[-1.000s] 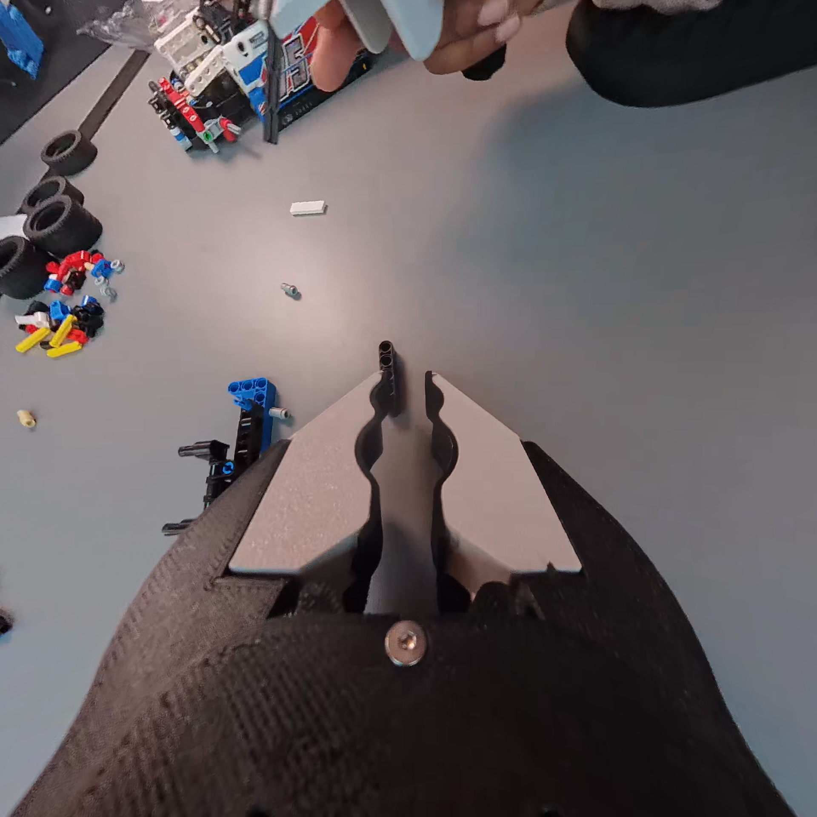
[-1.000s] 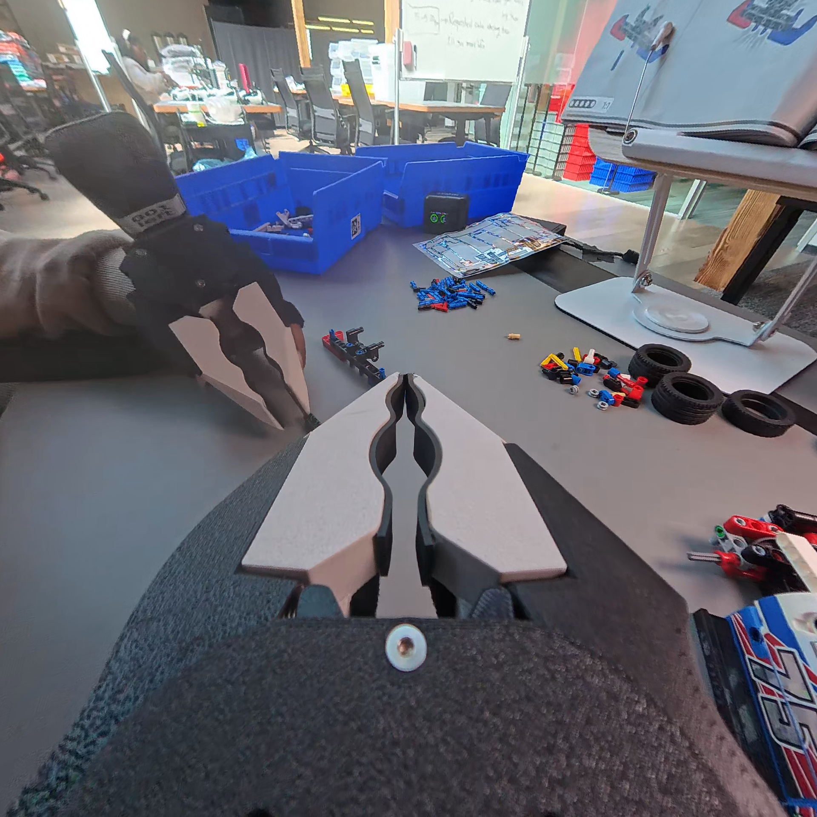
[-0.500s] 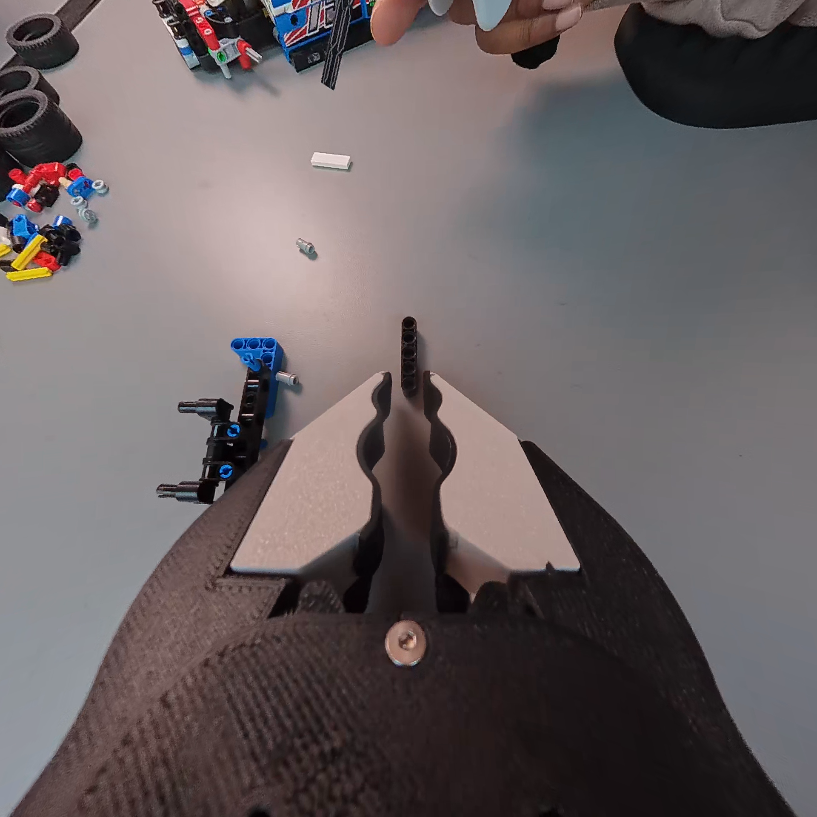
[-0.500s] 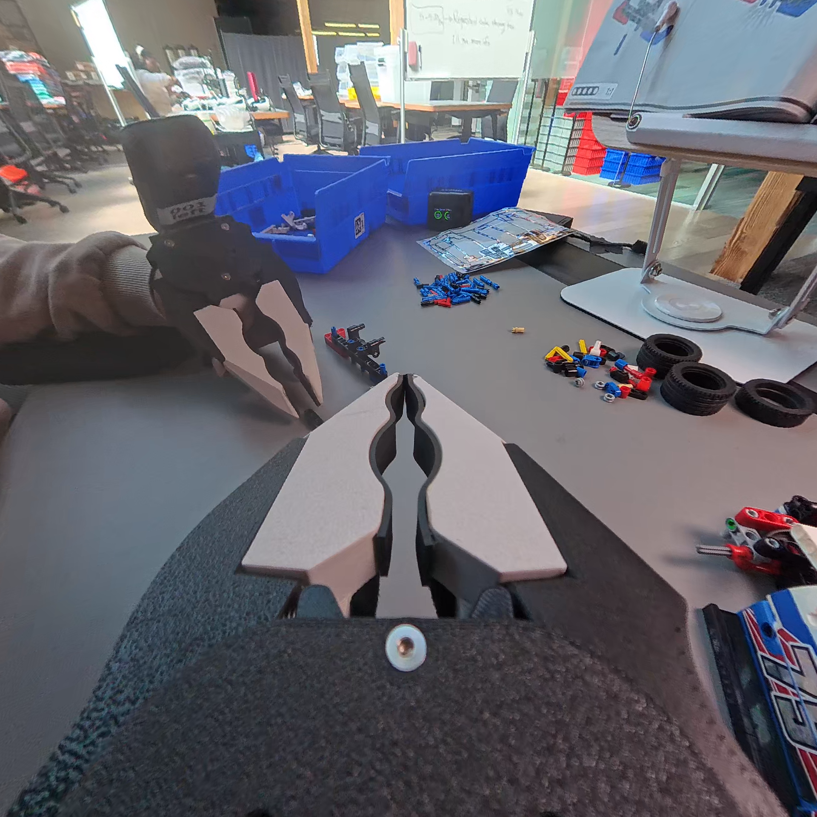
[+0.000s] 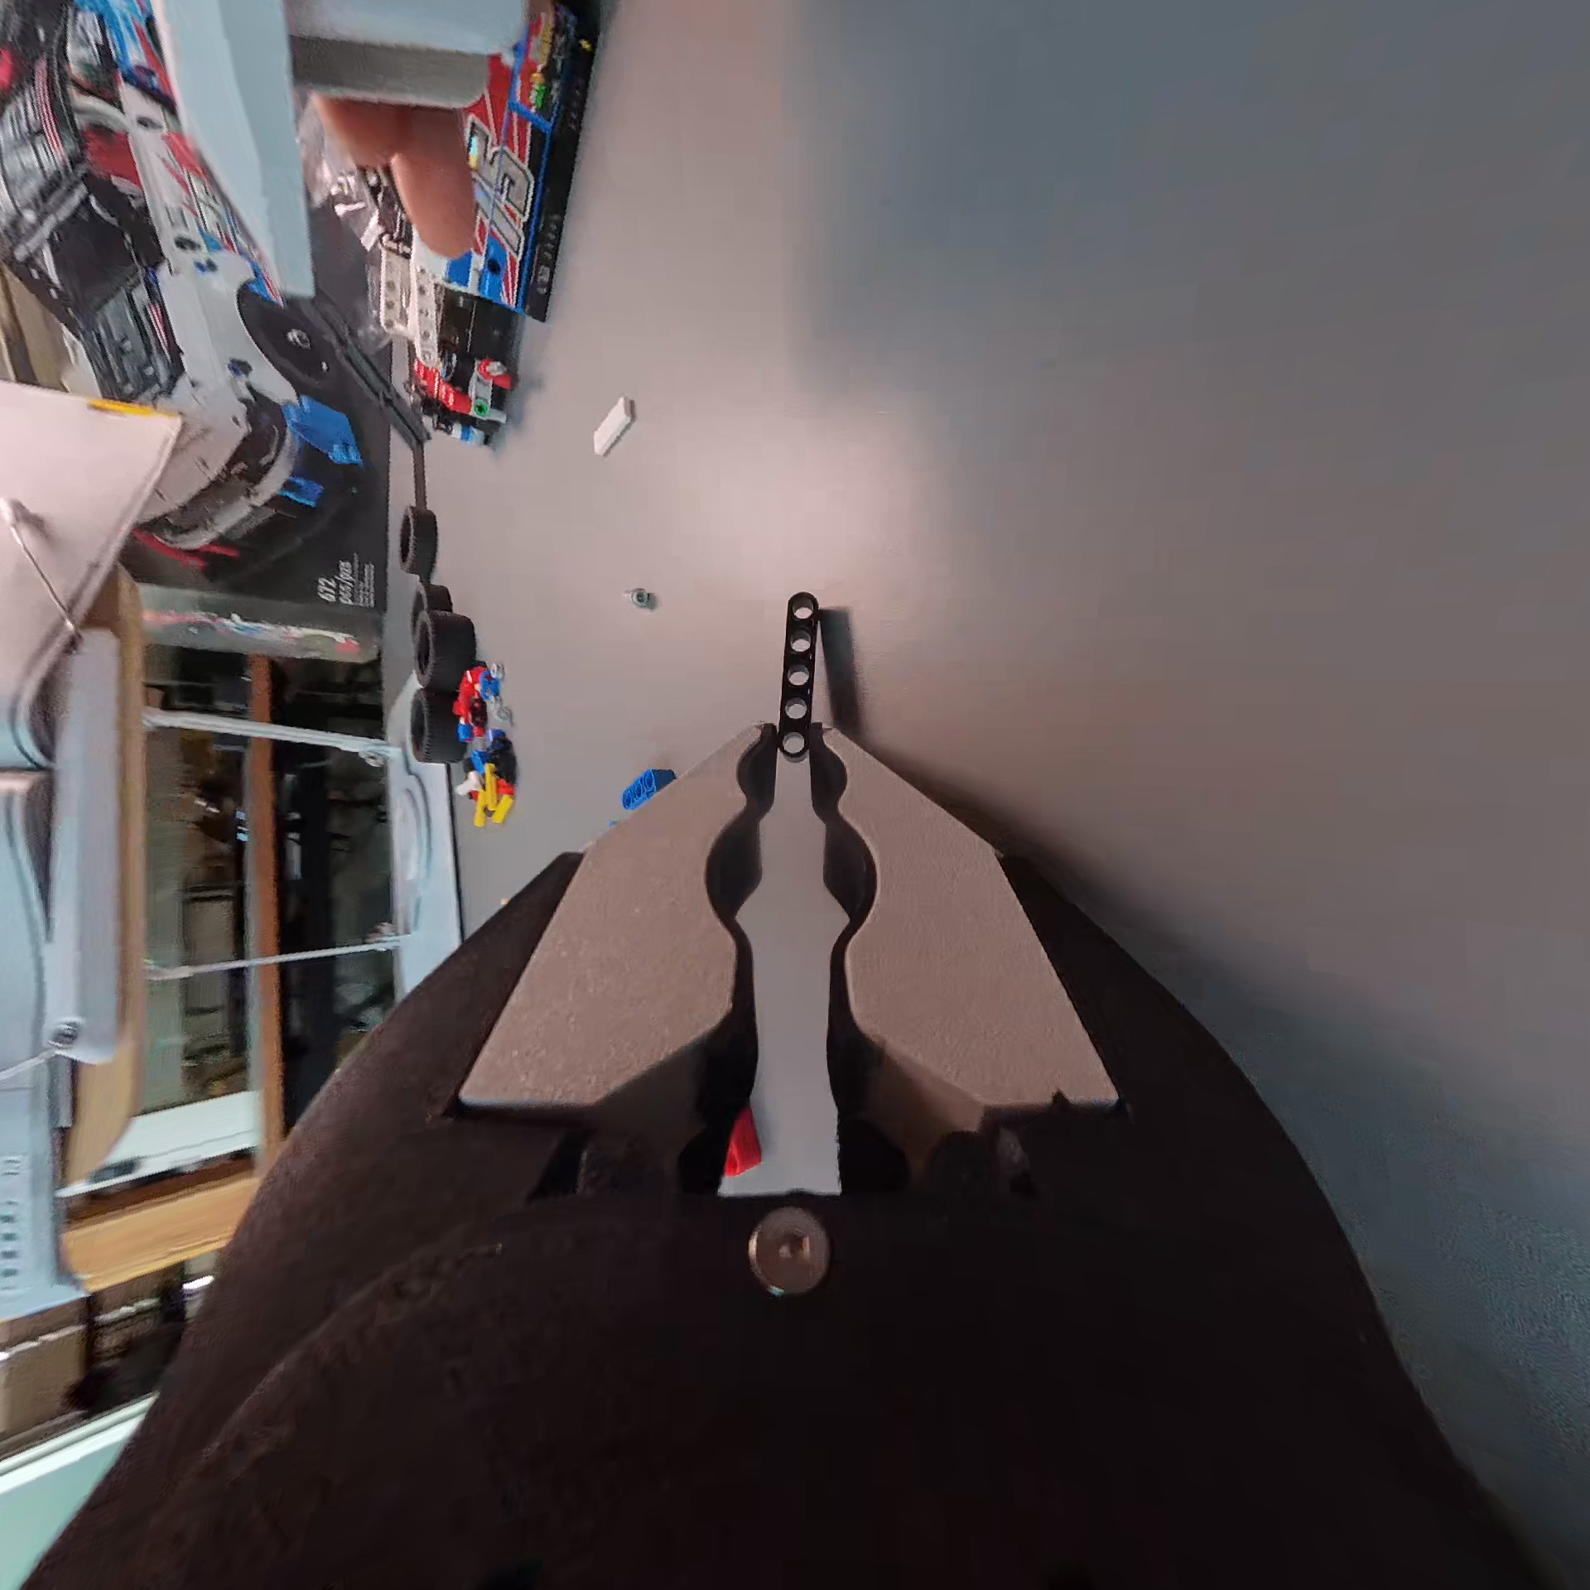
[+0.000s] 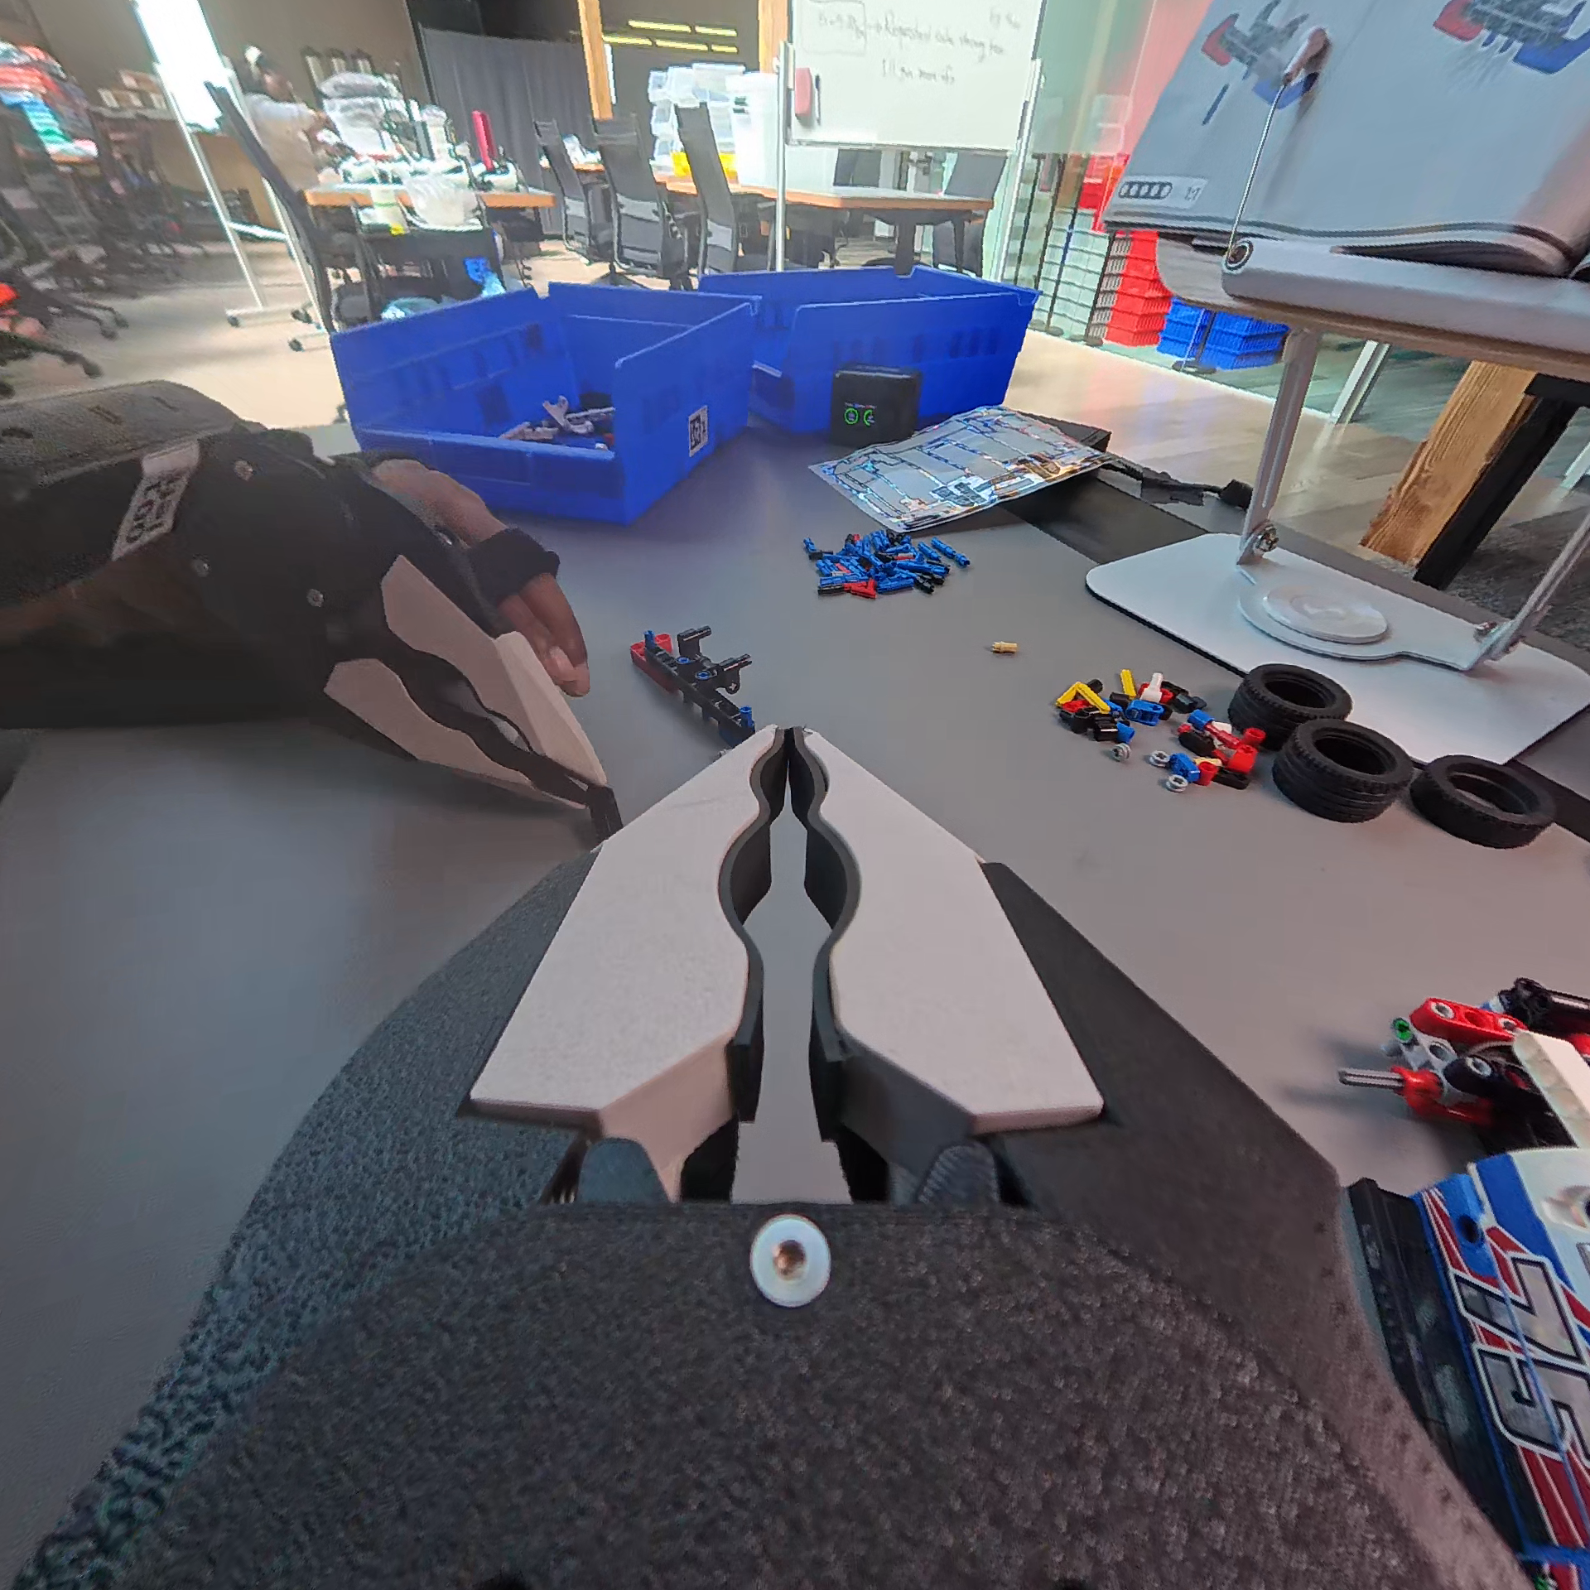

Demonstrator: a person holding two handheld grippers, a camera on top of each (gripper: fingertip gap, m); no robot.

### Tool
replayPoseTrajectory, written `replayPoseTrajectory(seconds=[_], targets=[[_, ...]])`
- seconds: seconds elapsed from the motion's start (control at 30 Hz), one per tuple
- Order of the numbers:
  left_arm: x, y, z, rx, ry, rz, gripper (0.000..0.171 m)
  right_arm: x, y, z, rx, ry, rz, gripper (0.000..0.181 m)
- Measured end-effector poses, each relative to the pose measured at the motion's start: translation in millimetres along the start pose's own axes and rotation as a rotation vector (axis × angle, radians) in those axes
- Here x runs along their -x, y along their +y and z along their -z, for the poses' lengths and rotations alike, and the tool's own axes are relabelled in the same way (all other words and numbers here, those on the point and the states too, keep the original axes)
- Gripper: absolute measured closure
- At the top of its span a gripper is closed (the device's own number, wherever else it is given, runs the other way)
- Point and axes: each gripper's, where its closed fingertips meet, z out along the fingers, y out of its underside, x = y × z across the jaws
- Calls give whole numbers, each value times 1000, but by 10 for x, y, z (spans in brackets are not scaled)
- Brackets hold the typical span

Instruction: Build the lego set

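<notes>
Left gripper (image 5: 793, 731): rolled onto its side, lying low over the grey desk (image 5: 1118, 430). Its jaws are narrow and clamp the near end of a black lego beam (image 5: 798, 675) with a row of round holes; the beam projects straight out past the tips, its far end free, its shadow on the desk just beside it. In the right wrist view the same gripper (image 6: 602, 796) comes in from the left, tips down close to the desk, a person's hand (image 6: 516, 594) behind it.

Right gripper (image 6: 789, 733): held above the desk, jaws brought together at the tips with nothing between them.

Parts on the desk:
- black and blue sub-assembly (image 6: 693, 680), just beyond the right gripper's tips;
- pile of small blue, black and red pins (image 6: 882, 563), farther back;
- mixed small pieces (image 6: 1153, 718), to the right, beside three black tyres (image 6: 1342, 766);
- partly built car (image 6: 1497, 1204) in white, blue and red, at the near right edge;
- two blue bins (image 6: 551, 404), at the far side;
- open instruction booklet on a stand (image 6: 1316, 602), far right.
</notes>
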Motion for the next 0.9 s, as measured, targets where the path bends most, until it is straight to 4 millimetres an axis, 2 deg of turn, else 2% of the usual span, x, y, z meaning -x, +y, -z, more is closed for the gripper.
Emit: replayPoseTrajectory(seconds=[0.07,0.17,0.3,0.37,0.47,0.57,0.63,0.77,0.9], targets=[[-69,-17,6,6,-2,-82,165,8,2,-4,3,-3,3,181],[-133,-99,41,-43,55,-33,164,14,0,0,3,-5,6,181],[-226,-204,105,-147,219,202,161,13,0,5,5,-5,8,181],[-256,-232,145,-187,315,346,154,15,2,7,6,-8,7,181],[-145,-174,139,-192,330,515,150,23,5,5,7,-13,5,181],[-126,-61,76,-150,349,599,146,74,5,-3,8,-45,-11,181],[-136,-70,56,-150,373,617,145,140,18,-22,18,-83,-32,181],[-168,-105,20,-118,373,591,169,232,137,-82,108,-112,-97,181],[-175,-170,-22,-77,340,617,171,330,176,-127,132,-166,-225,181]])
